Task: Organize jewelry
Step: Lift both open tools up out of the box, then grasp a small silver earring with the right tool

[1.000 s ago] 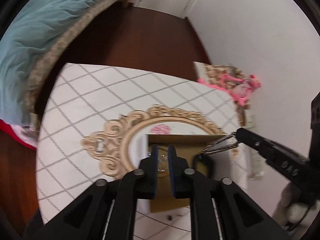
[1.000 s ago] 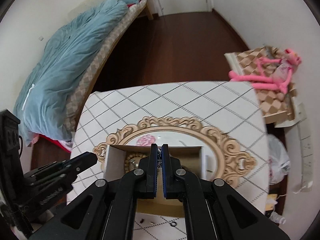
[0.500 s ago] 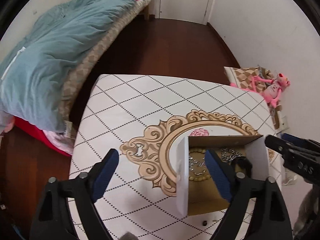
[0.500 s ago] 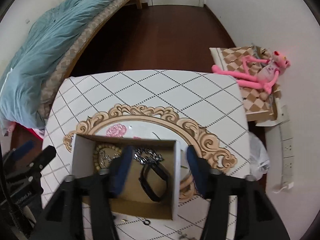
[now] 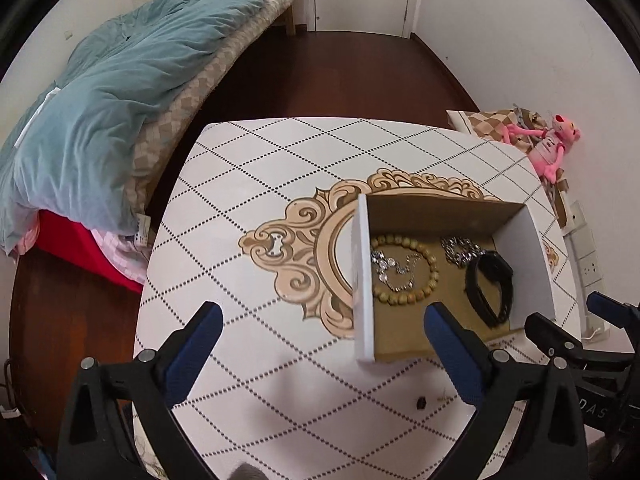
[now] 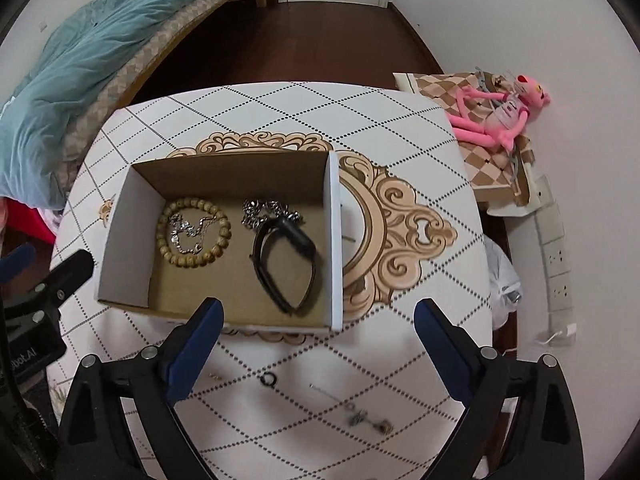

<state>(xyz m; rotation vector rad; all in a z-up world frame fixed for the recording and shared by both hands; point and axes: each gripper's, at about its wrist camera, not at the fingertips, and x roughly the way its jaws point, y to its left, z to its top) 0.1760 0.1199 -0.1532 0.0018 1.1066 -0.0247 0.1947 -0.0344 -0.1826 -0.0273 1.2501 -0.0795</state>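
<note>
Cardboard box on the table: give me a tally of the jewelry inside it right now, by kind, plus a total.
Inside the open cardboard box:
Tan wooden bead bracelet: 1
Thin silver chain with clear stones, lying inside the bead ring: 1
Chunky silver link chain: 1
Black strap wristband: 1
Total: 4
Small loose pieces on the white diamond-pattern table are not counted.

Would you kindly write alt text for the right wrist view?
An open cardboard box on a patterned table holds a beaded bracelet, silver chains and a black band. The right gripper, jaws open and empty, hovers near small loose pieces.
</note>
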